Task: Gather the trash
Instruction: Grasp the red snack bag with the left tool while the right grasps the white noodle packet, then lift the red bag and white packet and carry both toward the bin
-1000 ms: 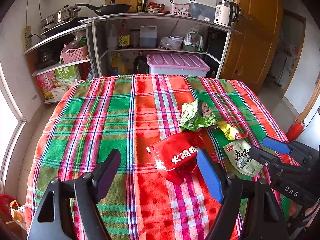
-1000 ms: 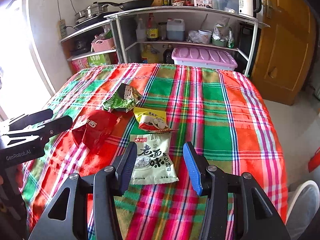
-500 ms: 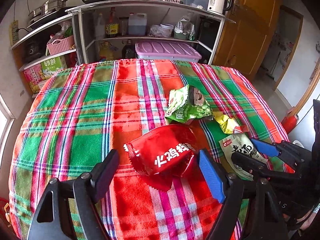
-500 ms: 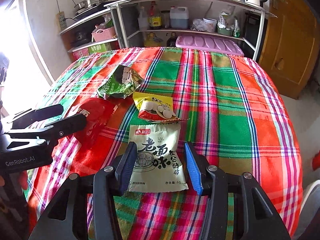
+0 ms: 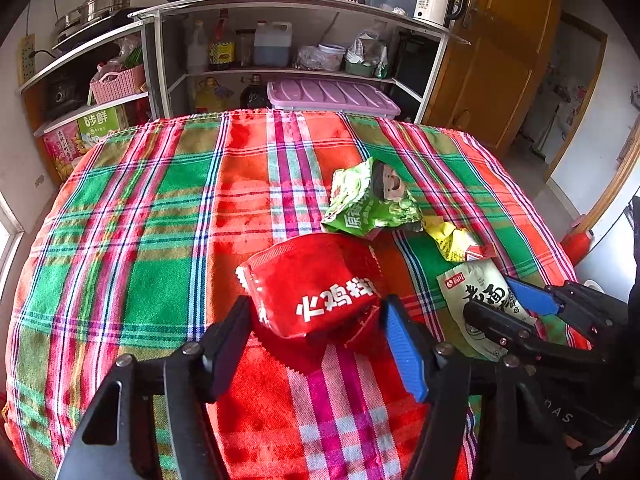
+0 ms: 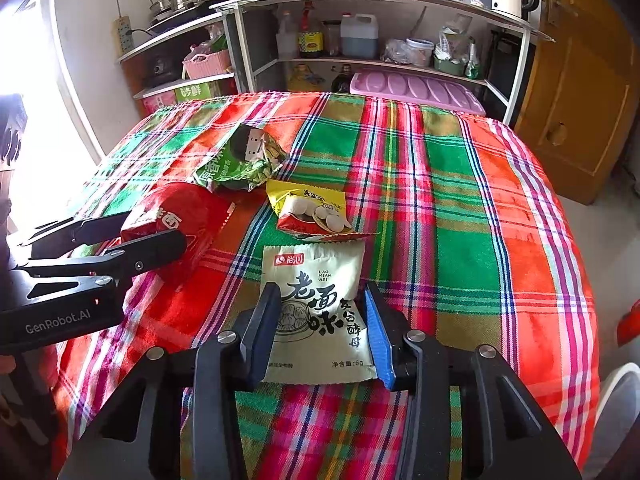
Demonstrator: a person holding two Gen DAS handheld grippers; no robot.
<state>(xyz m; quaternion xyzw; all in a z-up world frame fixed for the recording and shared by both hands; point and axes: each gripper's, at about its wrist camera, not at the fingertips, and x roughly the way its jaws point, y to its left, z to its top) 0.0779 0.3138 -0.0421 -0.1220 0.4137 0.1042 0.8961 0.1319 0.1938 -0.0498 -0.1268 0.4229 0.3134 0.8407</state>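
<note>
Several snack wrappers lie on a plaid tablecloth (image 5: 160, 216). My left gripper (image 5: 316, 316) is open, its jaws on either side of the near end of a red wrapper (image 5: 316, 280); it also shows in the right wrist view (image 6: 176, 224). My right gripper (image 6: 322, 312) is open around a white wrapper (image 6: 316, 300), also visible in the left wrist view (image 5: 480, 292). A green wrapper (image 5: 368, 204) (image 6: 240, 160) and a yellow wrapper (image 5: 452, 240) (image 6: 312, 210) lie just beyond.
A metal shelf unit (image 5: 280, 40) with bottles, pans and a kettle stands behind the table. A pink-lidded bin (image 5: 332, 96) sits under it. A wooden door (image 6: 580, 92) is at the right. The table's right edge drops to the floor.
Both grippers have moved forward and down onto the table. The left jaws now flank the red wrapper, the right jaws flank the white wrapper. The wrappers have not moved.
</note>
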